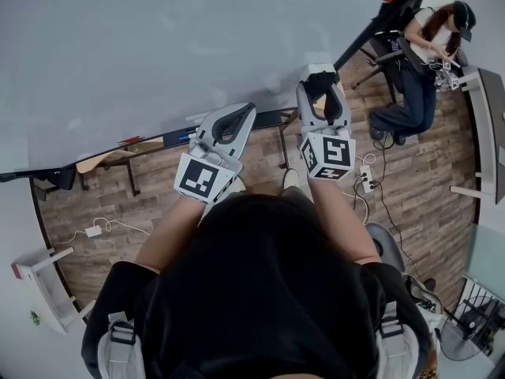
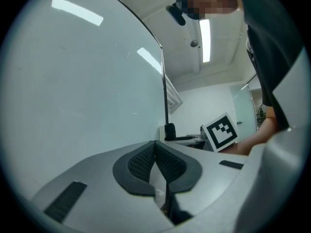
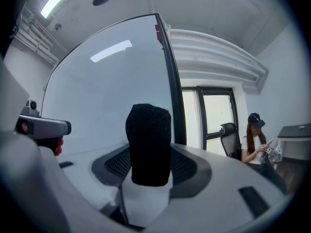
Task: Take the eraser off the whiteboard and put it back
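A white eraser (image 3: pixel 146 198) with a black felt face (image 3: pixel 148 144) stands between the jaws of my right gripper (image 3: pixel 149 165), and both pads press on its sides. In the head view my right gripper (image 1: pixel 321 81) holds the eraser (image 1: pixel 319 71) up against the whiteboard (image 1: pixel 158 46), near its right edge. My left gripper (image 1: pixel 249 107) points at the board's lower edge beside it. The fingertips of my left gripper (image 2: pixel 155 147) meet with nothing between them, close to the whiteboard (image 2: pixel 73 81).
A tray (image 1: pixel 158 142) with markers runs along the board's bottom, above its stand legs (image 1: pixel 130 176). A seated person (image 1: pixel 418 61) is at the far right by a desk (image 1: pixel 489 125). A power strip (image 1: pixel 364 180) with cables lies on the wood floor. A small white table (image 1: pixel 39 275) stands at the left.
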Demonstrator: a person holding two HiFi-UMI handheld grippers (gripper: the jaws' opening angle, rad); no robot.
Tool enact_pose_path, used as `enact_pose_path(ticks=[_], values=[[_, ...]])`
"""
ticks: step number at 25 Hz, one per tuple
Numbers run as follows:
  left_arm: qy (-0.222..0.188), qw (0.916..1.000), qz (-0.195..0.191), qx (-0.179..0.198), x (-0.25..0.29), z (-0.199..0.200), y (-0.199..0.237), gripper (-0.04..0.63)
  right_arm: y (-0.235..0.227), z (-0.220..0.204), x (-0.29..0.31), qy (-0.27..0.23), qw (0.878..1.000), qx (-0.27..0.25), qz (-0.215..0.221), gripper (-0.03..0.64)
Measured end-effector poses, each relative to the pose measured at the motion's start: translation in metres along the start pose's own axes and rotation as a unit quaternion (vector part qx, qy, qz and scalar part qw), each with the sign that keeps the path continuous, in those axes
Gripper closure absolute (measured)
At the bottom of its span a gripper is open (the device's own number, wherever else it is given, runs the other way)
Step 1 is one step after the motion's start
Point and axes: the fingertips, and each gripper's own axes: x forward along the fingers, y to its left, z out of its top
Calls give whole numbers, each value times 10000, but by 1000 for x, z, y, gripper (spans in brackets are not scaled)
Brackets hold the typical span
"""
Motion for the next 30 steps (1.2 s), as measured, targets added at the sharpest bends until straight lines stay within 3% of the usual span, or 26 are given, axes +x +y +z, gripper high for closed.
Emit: enact_pose_path(ticks=[6,14,22,30], values=[[-23,10000,85,18,1,0,-6,600,3,6,-10,-74,9994,43,339,396],[24,9994,333,94,-6,-2,-4,600,13,9,-22,-6,9938,142,1105,396],[-17,9984,527,179,-16,12,-4,600,31,44,-43,-248,9781,-43,2067,396],[-97,9978,613,216,-30,28,-14,600,46,63,-61,-406,9641,-178,2618,396]])
